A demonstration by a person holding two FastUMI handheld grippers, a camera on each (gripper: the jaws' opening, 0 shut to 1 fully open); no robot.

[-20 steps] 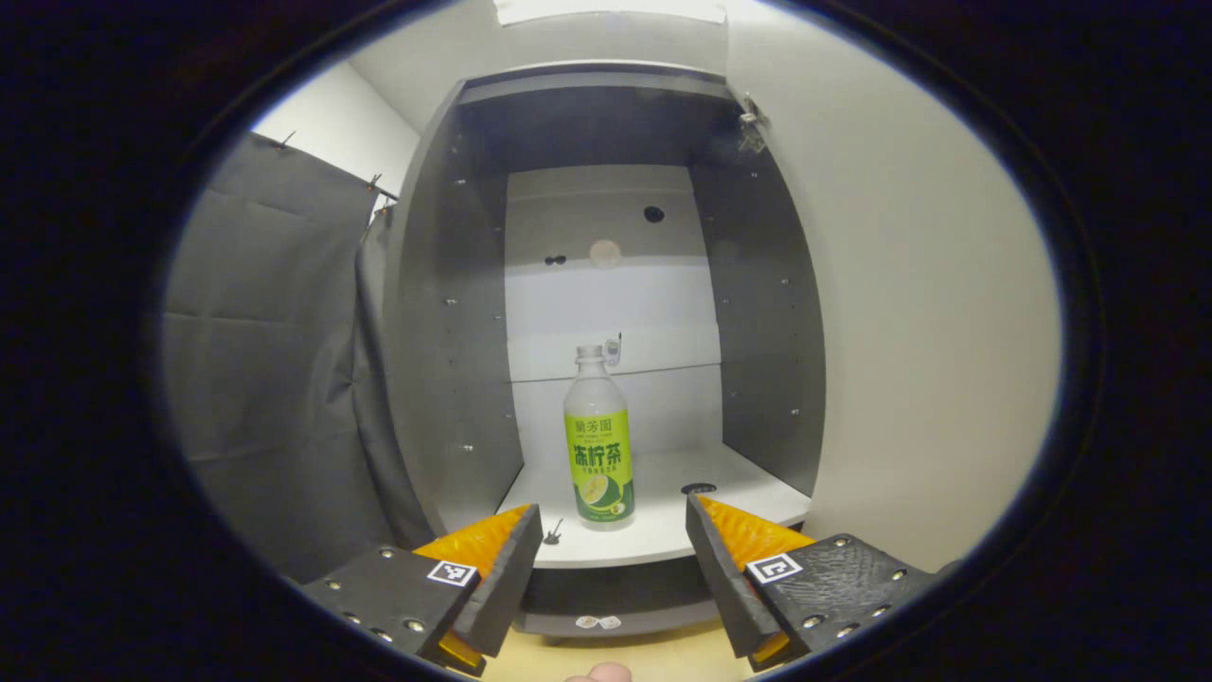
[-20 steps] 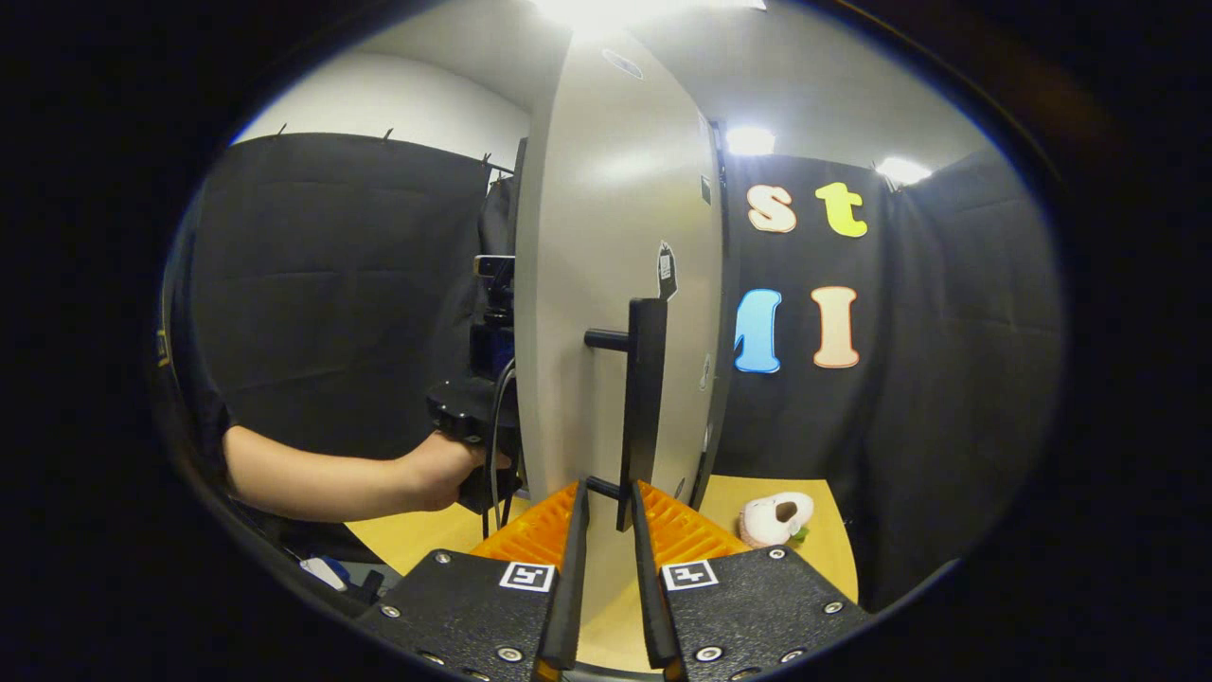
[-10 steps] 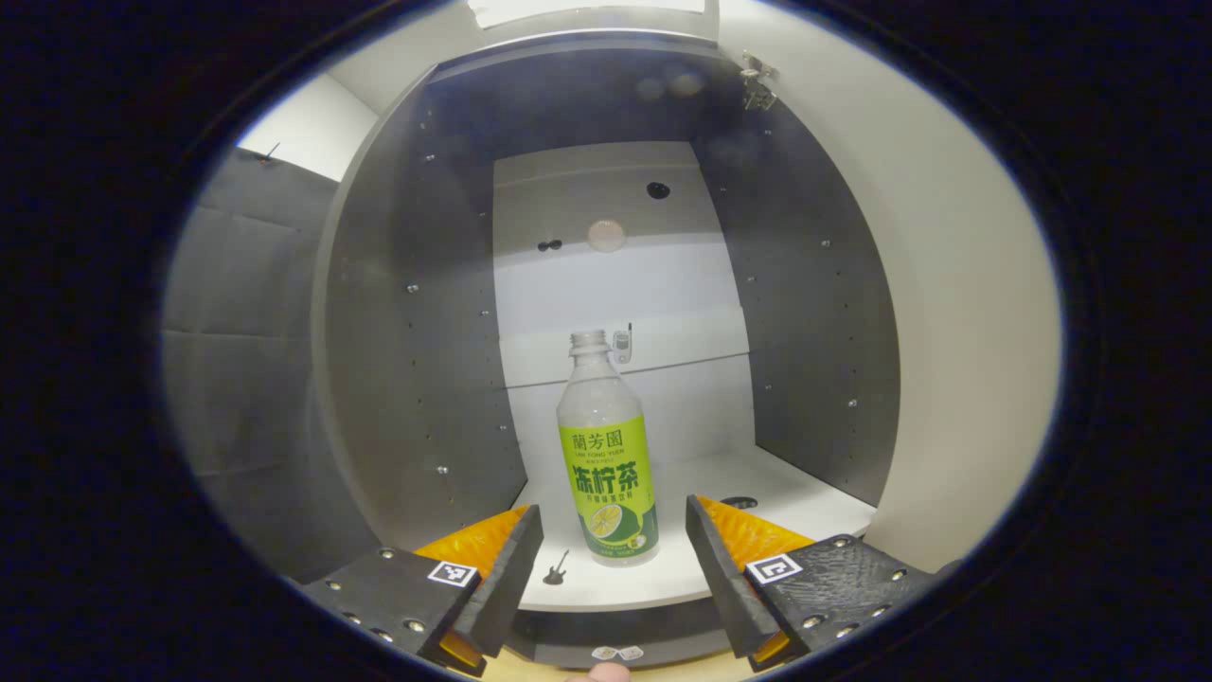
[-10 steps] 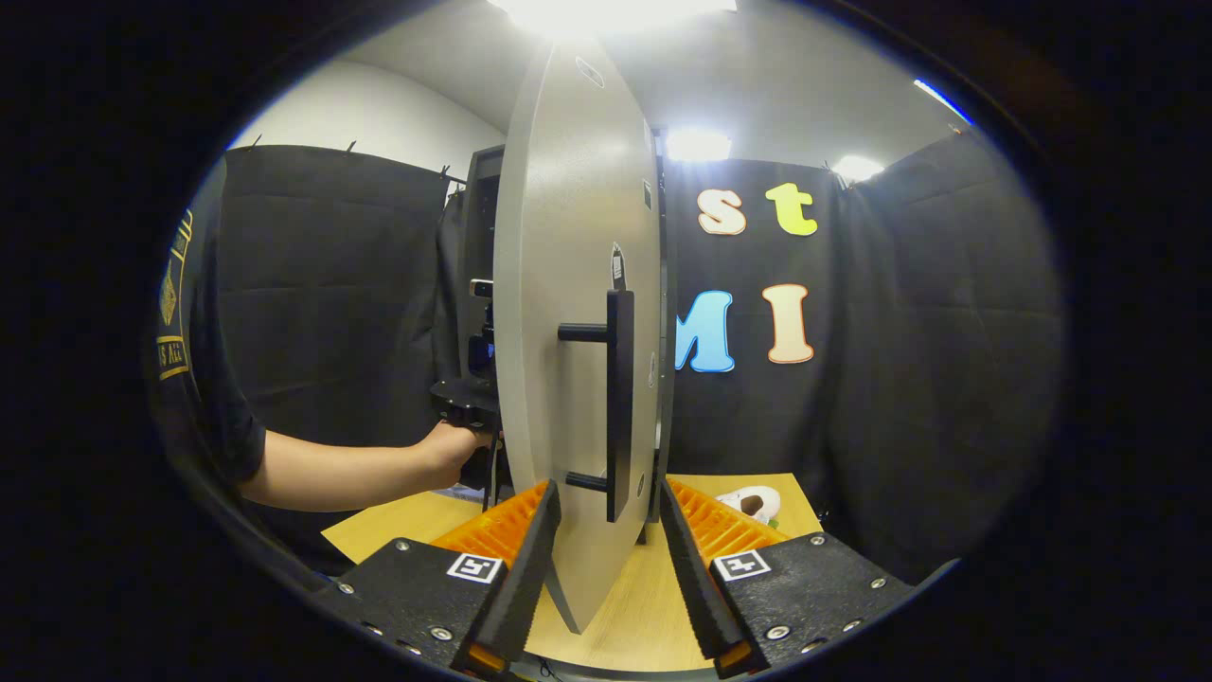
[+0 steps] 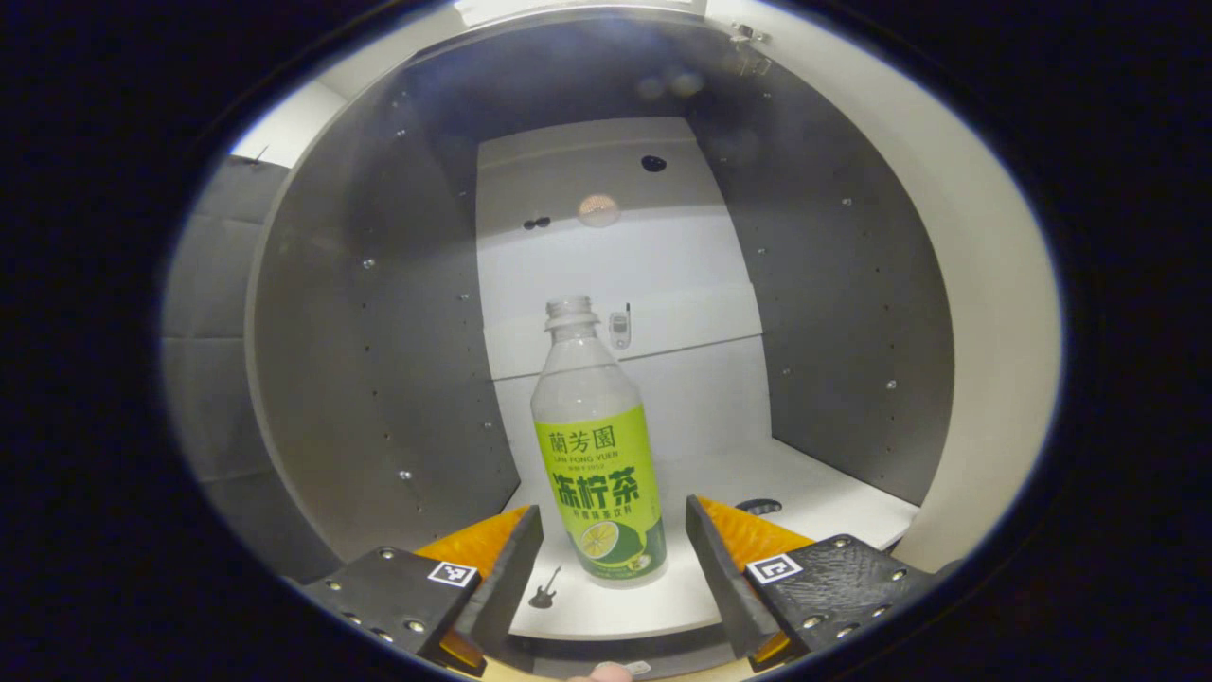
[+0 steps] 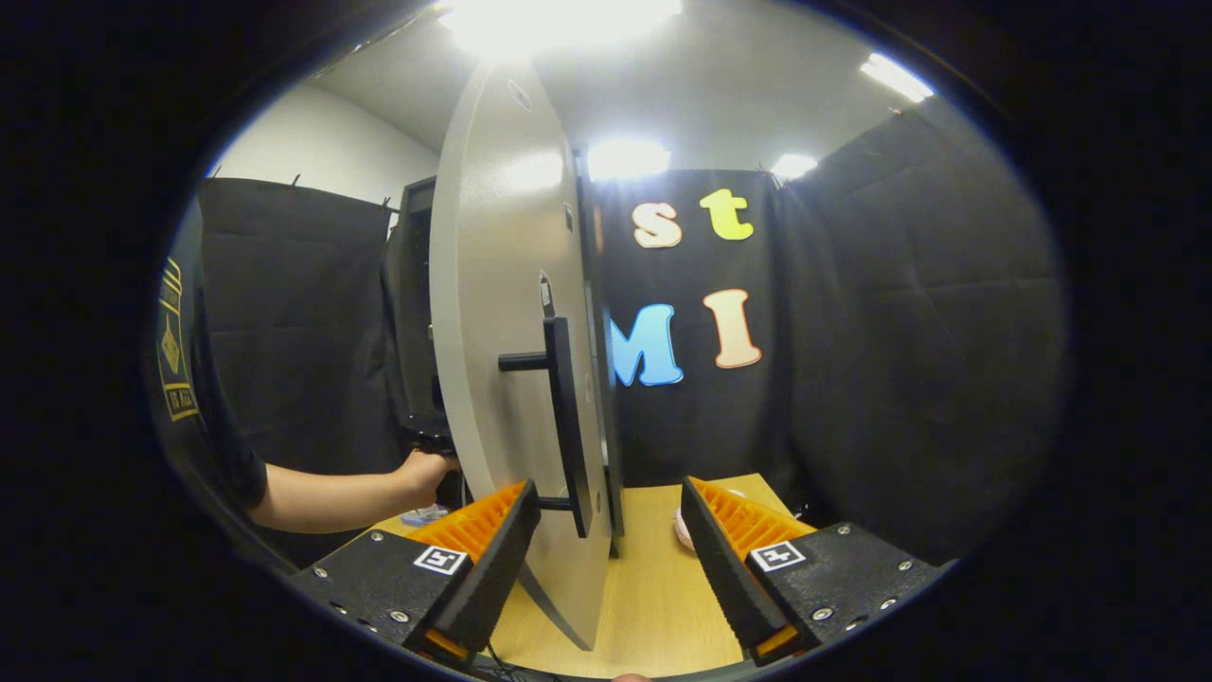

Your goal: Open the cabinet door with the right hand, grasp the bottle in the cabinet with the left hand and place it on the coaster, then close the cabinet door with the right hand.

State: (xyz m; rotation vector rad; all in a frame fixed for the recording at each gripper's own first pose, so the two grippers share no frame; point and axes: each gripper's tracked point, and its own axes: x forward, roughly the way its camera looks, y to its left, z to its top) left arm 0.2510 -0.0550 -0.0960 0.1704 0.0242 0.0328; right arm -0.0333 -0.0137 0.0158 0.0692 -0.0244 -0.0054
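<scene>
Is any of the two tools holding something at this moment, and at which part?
Nothing is held. The left tool is open around the bottle; the right tool is open near the door handle.

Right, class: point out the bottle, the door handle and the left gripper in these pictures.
bottle (image 5: pixel 598 478): left gripper view, on its green label.
door handle (image 6: pixel 564 417): right gripper view, on the upright bar.
left gripper (image 5: pixel 614 559): left gripper view, midway between its fingertips.

The bottle (image 5: pixel 592 445) has a green label (image 5: pixel 601 502) with big dark signs, a row of small letters under the top line, and a lemon picture. The left gripper (image 5: pixel 614 559) has a square code tag (image 5: pixel 452 573) on each side, and so does the right gripper (image 6: pixel 611 540). A sleeve (image 6: pixel 175 350) has a yellow badge with letters too cut off to read. A small sticker (image 6: pixel 546 294) on the door (image 6: pixel 492 332) is too tiny to read.
</scene>
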